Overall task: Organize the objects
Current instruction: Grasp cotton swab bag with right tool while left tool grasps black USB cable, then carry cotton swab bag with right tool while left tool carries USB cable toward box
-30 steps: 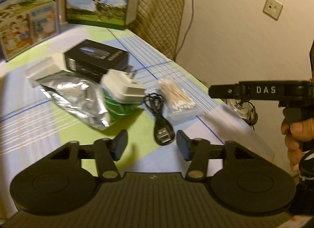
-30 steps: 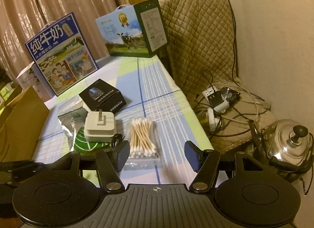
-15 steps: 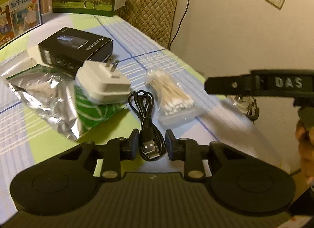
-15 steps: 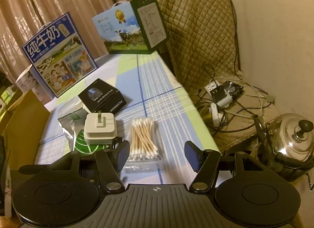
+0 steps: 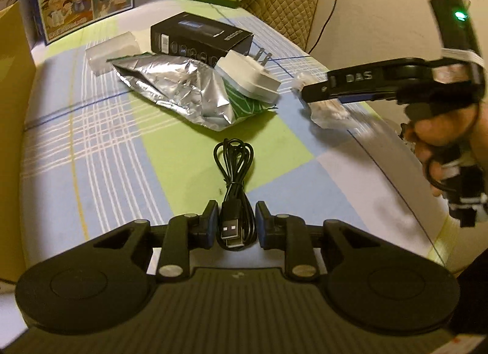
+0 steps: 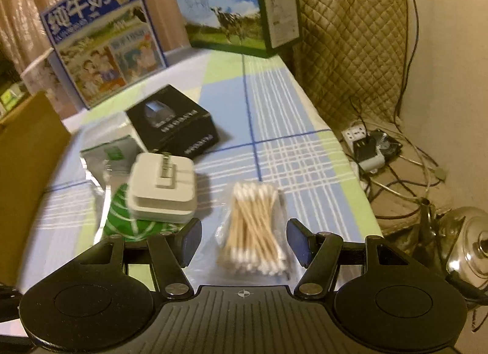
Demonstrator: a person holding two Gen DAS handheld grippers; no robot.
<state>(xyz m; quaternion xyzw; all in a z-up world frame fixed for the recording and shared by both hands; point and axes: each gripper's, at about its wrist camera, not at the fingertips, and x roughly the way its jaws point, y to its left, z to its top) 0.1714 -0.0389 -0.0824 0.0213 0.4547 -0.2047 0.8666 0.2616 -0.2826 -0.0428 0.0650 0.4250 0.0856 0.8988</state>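
Two grippers are seen over a checked tabletop point(image 5: 91, 146). The left gripper point(image 5: 236, 223) is closed on the plug end of a black cable point(image 5: 234, 171), whose loop is laid out ahead of the jaws on the cloth. The right gripper point(image 6: 244, 242) is held with its jaws wide apart, one on each side of a bag of cotton swabs point(image 6: 254, 225), and the bag is not touched. A white charger point(image 6: 163, 186) is set on a foil pouch point(image 5: 180, 88) just left of the swabs. A black box point(image 6: 174, 125) is found behind them. Two milk cartons point(image 6: 103, 36) are stood at the far edge.
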